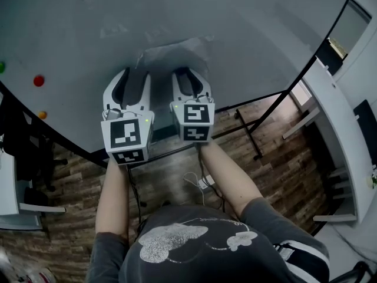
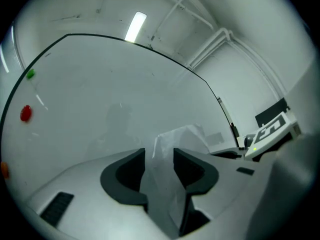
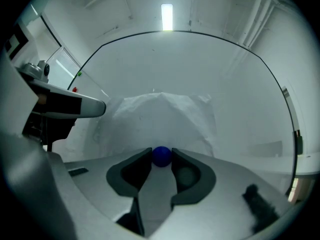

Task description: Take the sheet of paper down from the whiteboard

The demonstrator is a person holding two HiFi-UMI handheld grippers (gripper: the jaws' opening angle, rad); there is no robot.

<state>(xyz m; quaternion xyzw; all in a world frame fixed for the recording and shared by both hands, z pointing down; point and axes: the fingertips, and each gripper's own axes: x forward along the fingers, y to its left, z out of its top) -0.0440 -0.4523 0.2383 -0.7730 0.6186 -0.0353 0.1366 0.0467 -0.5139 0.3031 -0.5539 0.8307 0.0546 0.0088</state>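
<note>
A crumpled white sheet of paper [image 1: 177, 52] lies against the whiteboard [image 1: 235, 16], right in front of both grippers. My left gripper [image 1: 134, 76] stands open at the sheet's left side. In the left gripper view a fold of the paper [image 2: 181, 138] runs between the parted jaws of the left gripper [image 2: 159, 156], and the pads do not press on it. My right gripper [image 1: 189, 74] is beside it, level with it. In the right gripper view the right gripper [image 3: 161, 158] is shut on a small blue magnet [image 3: 161, 155] at the lower edge of the paper [image 3: 160, 116].
Red [image 1: 39, 81], green [image 1: 2, 67] and orange [image 1: 42, 115] magnets sit at the board's left edge. The board's black stand [image 1: 247, 134] rests on a wooden floor. White desks [image 1: 341, 117] stand to the right. A cable and plug strip [image 1: 203, 183] lie on the floor below.
</note>
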